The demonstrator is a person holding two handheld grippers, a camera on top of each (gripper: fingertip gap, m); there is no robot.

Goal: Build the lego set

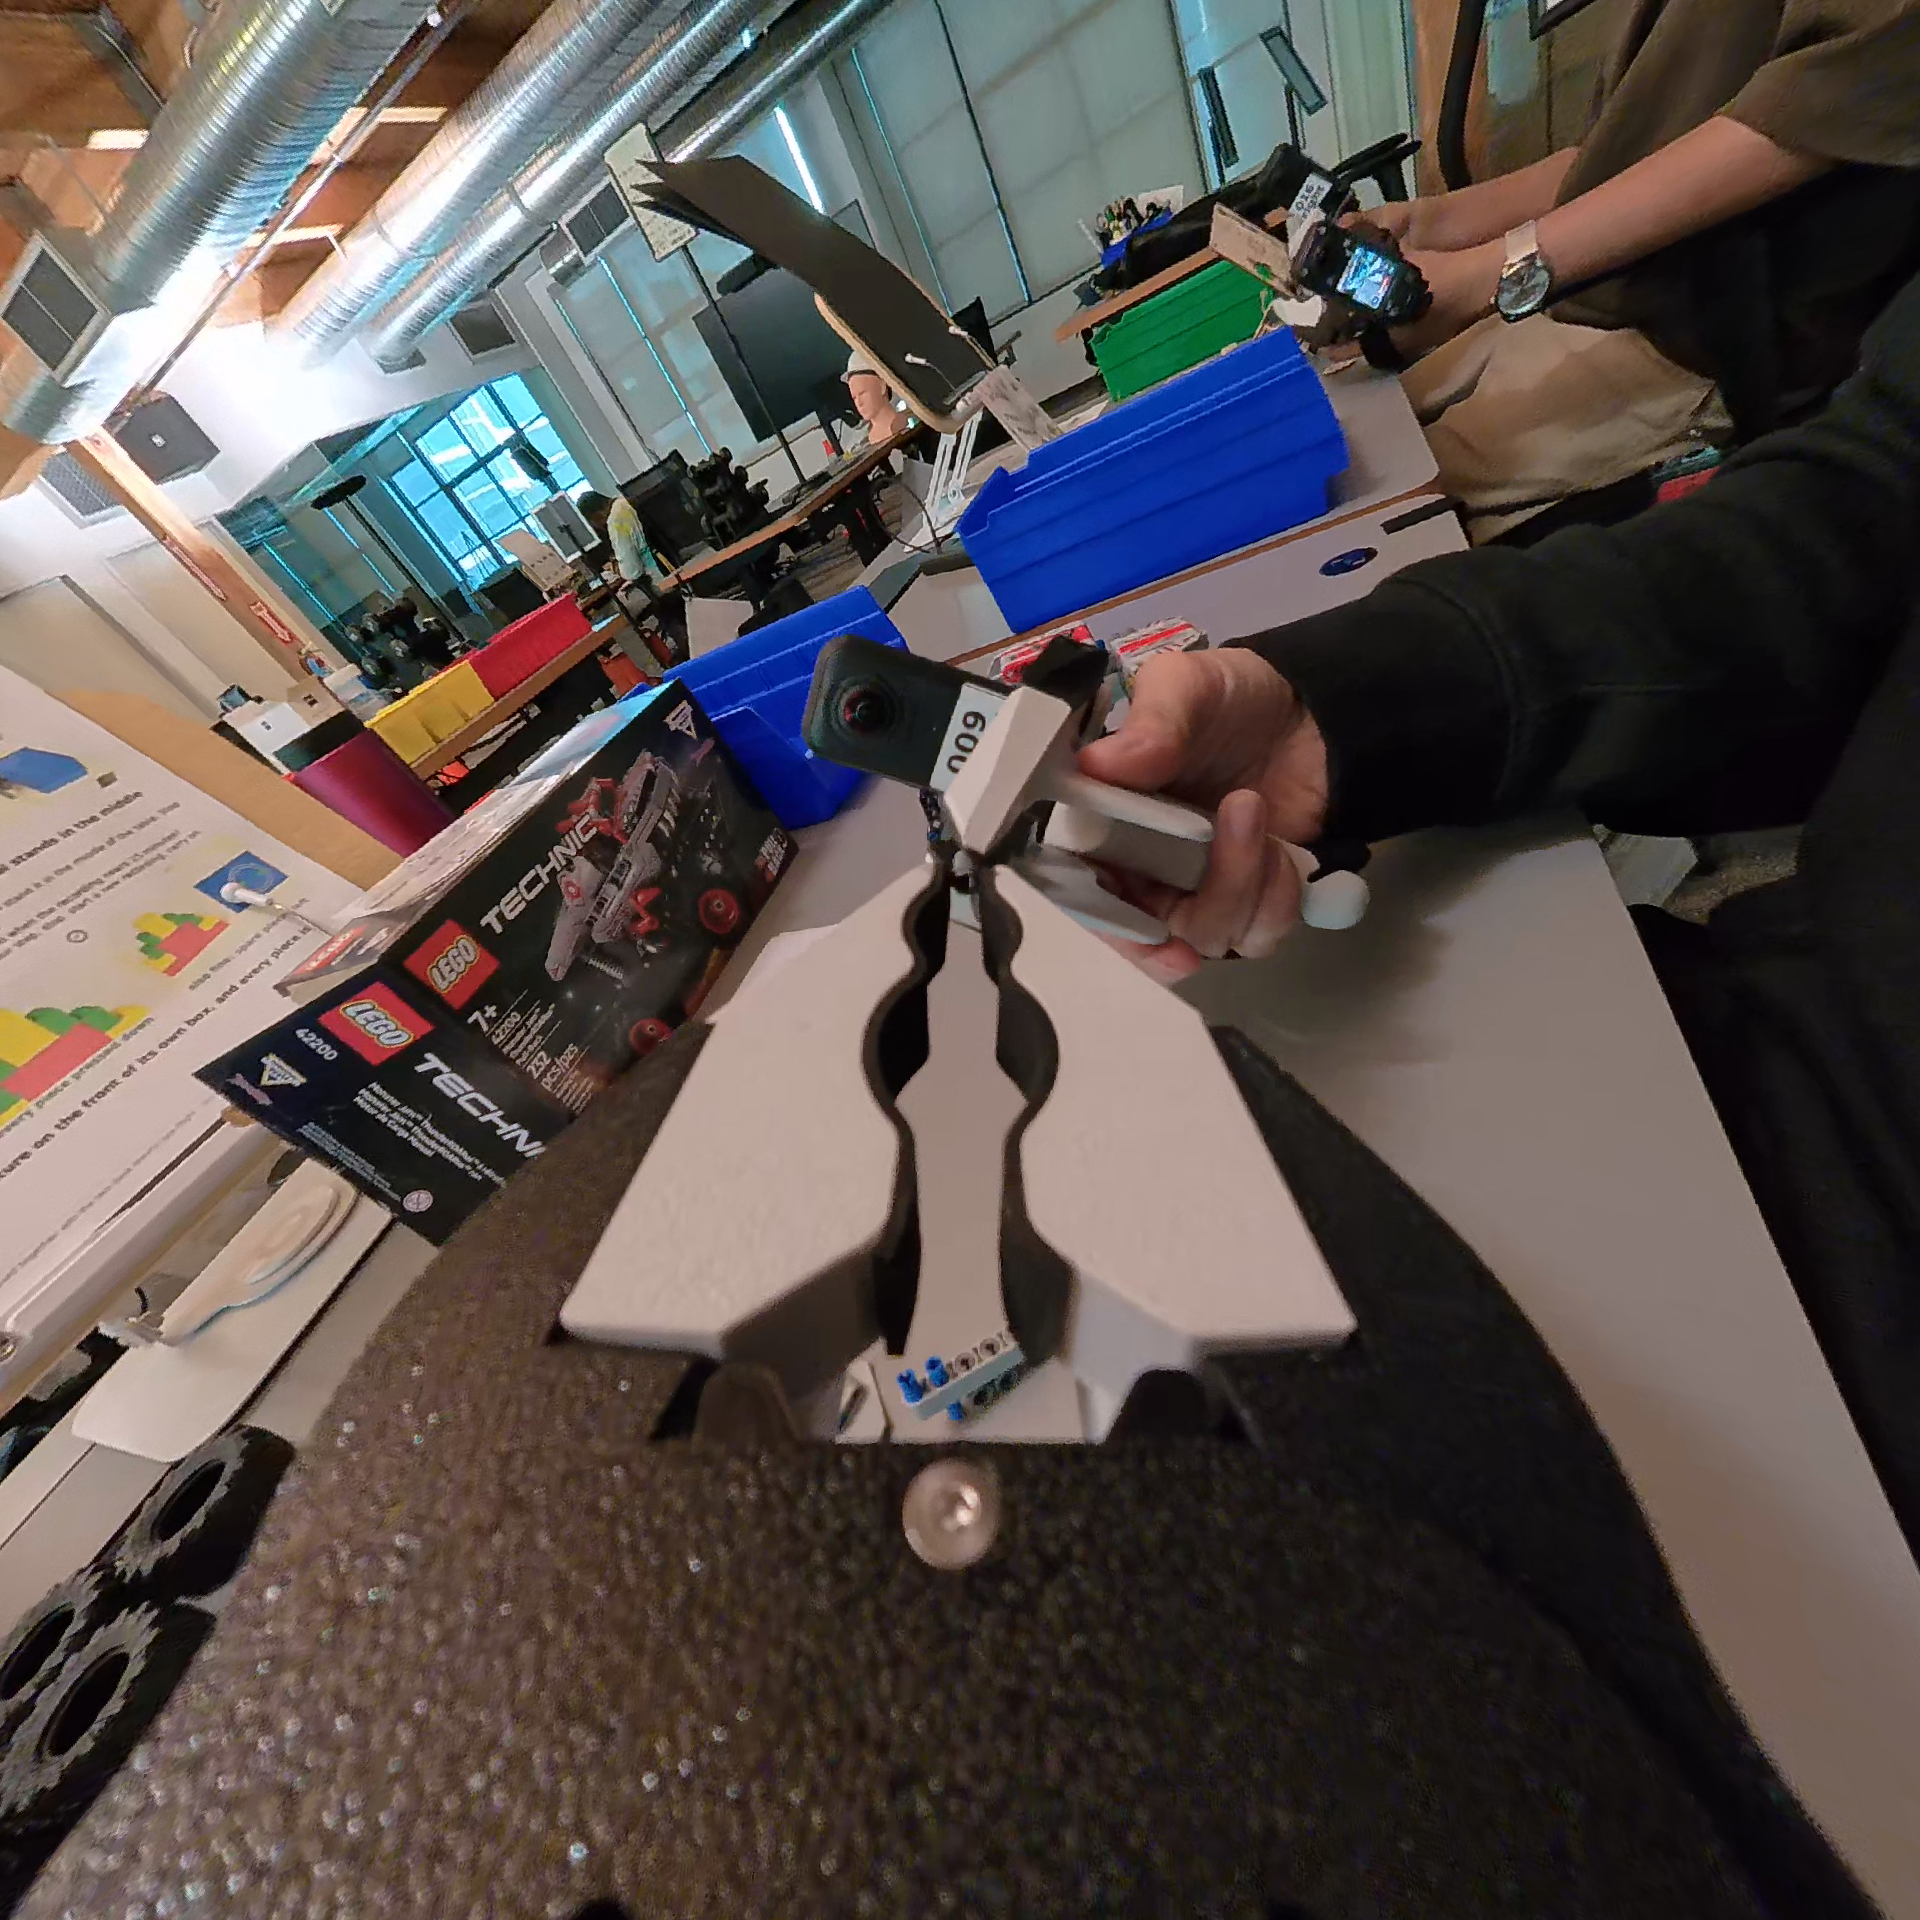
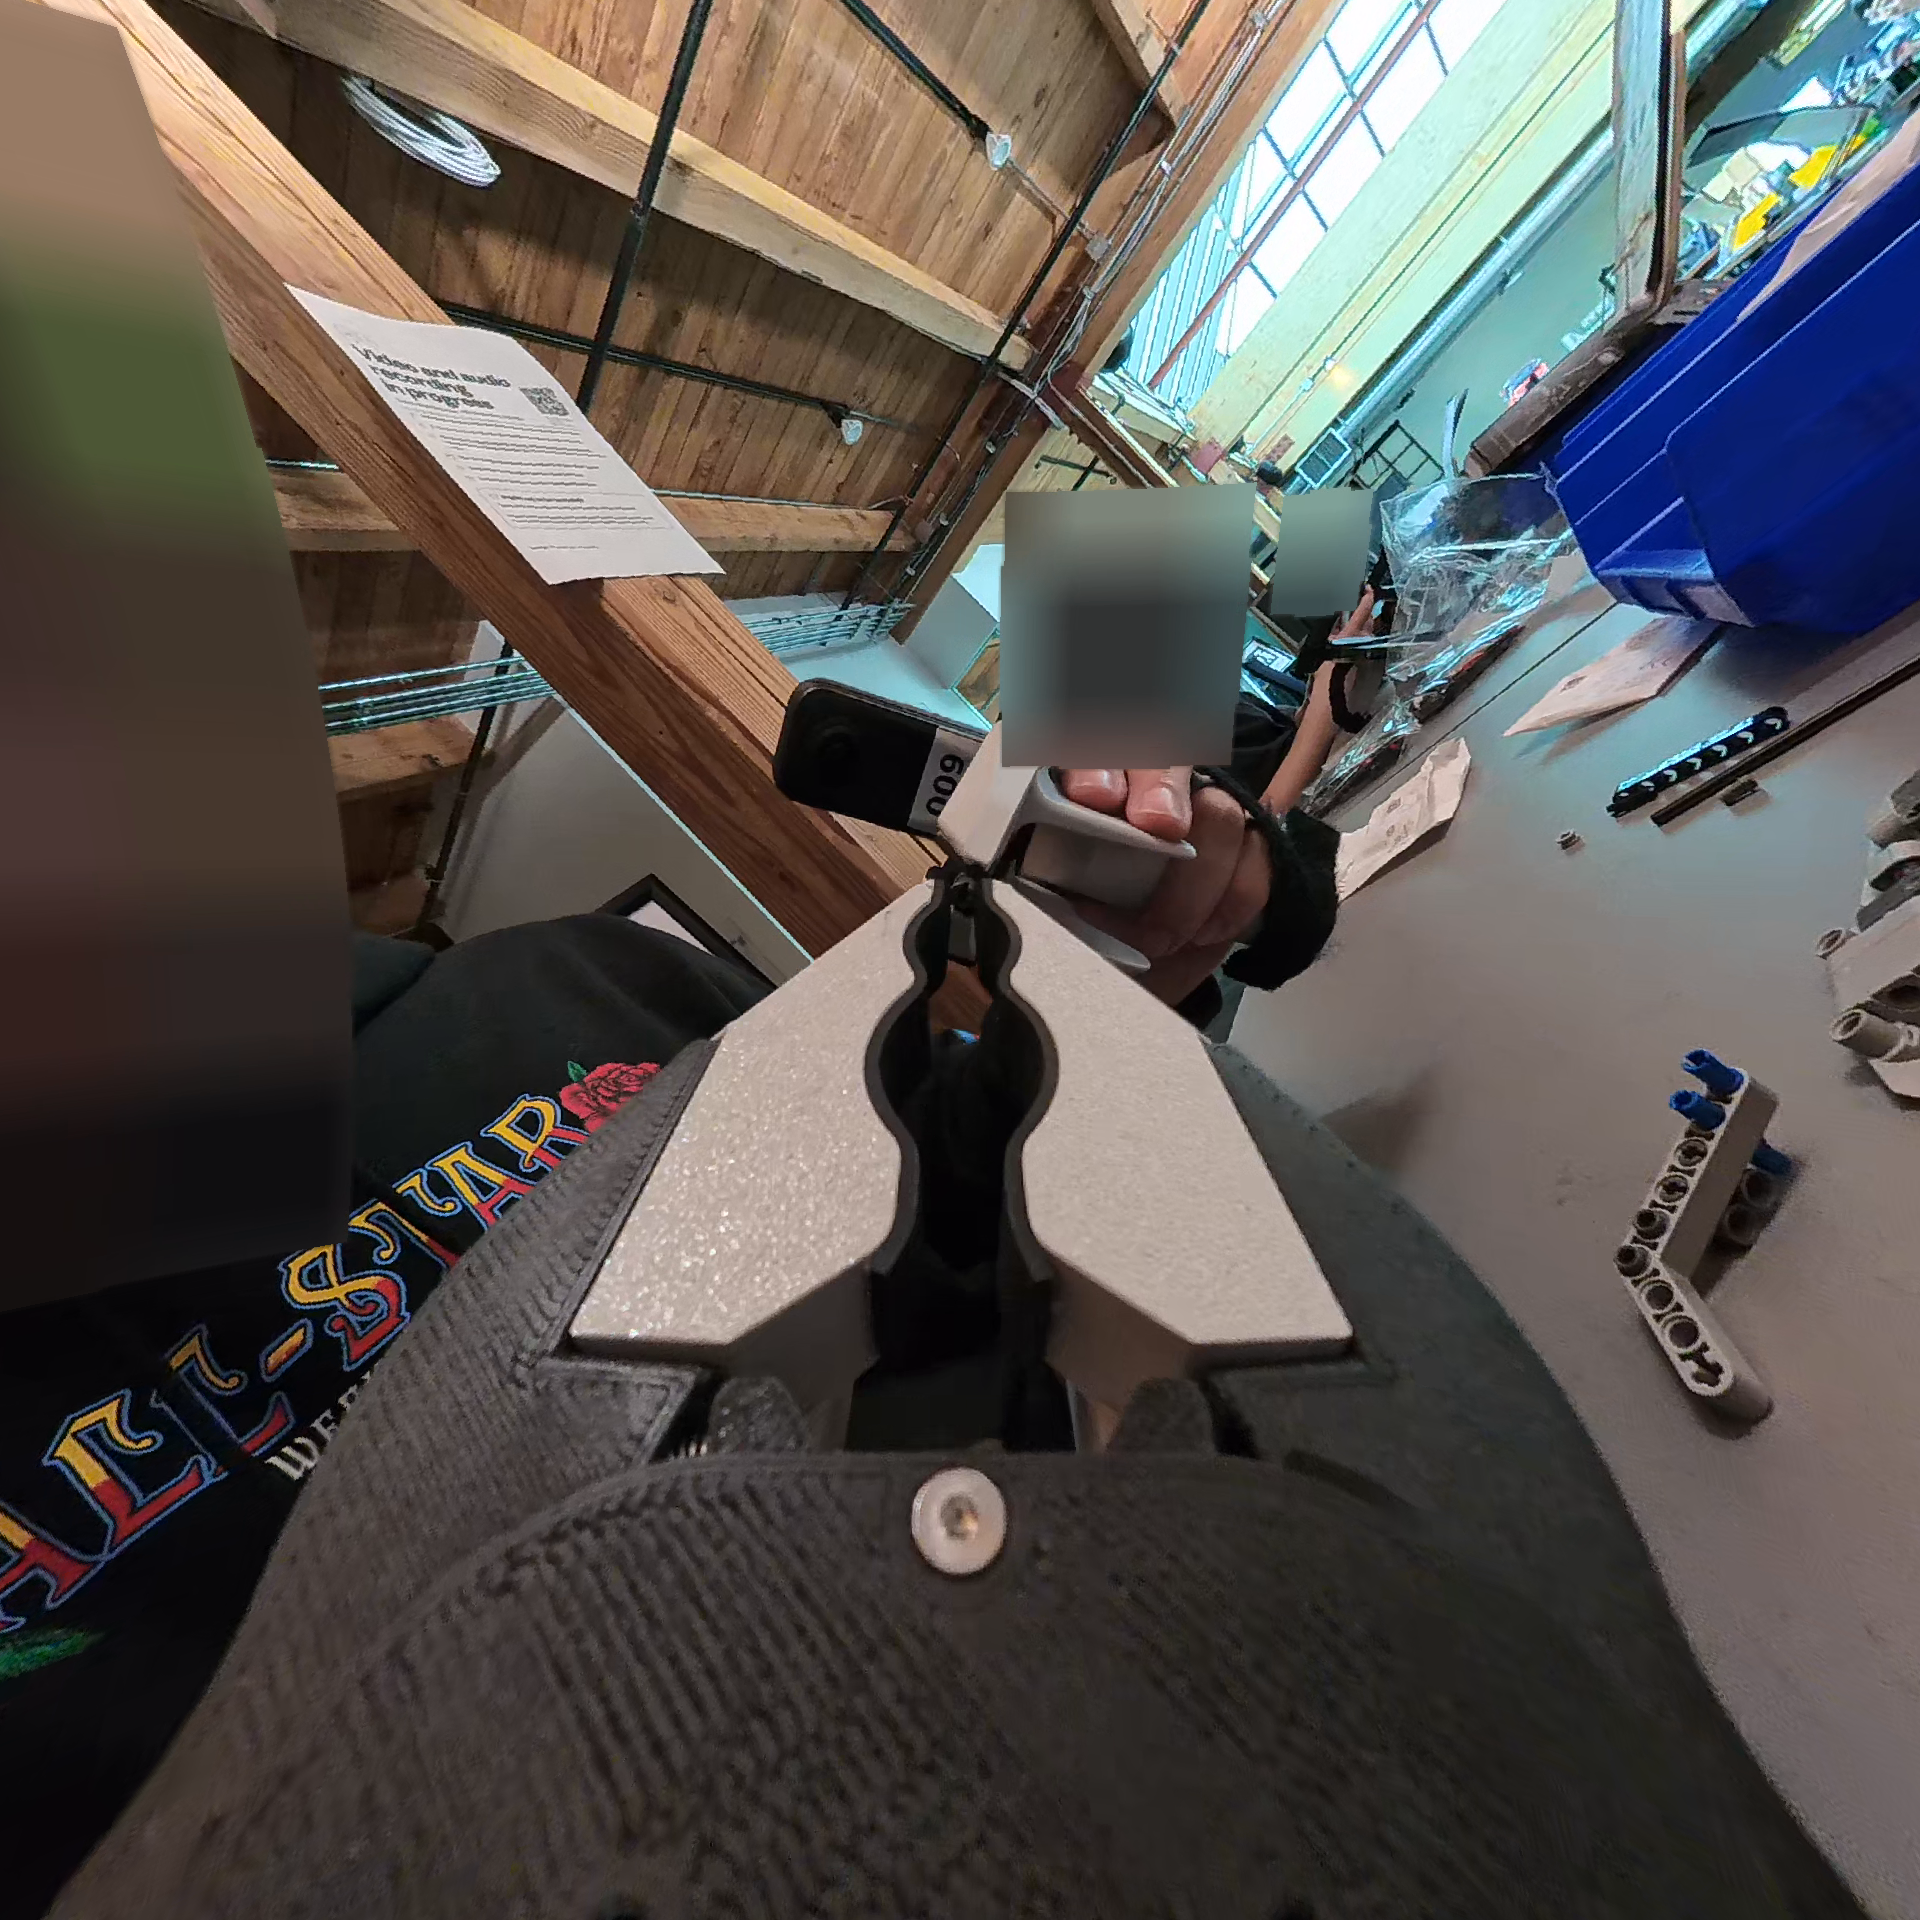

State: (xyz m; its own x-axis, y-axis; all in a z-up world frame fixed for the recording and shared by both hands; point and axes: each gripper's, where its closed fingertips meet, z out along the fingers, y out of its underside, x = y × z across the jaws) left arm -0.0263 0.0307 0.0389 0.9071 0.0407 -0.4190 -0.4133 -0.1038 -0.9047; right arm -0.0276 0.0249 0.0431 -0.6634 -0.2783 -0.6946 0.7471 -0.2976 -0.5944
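Two tongs tip to tip (three black tyres (image 1: 94, 1621) nearby)

I see blue bins (image 1: 1164, 499), a grey L-shaped beam (image 2: 1699, 1236) with blue pins (image 2: 1696, 1093), and black tyres (image 1: 94, 1642).

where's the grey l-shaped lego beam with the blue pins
In the right wrist view, the L-shaped beam lies on the grey table, right of the tongs.
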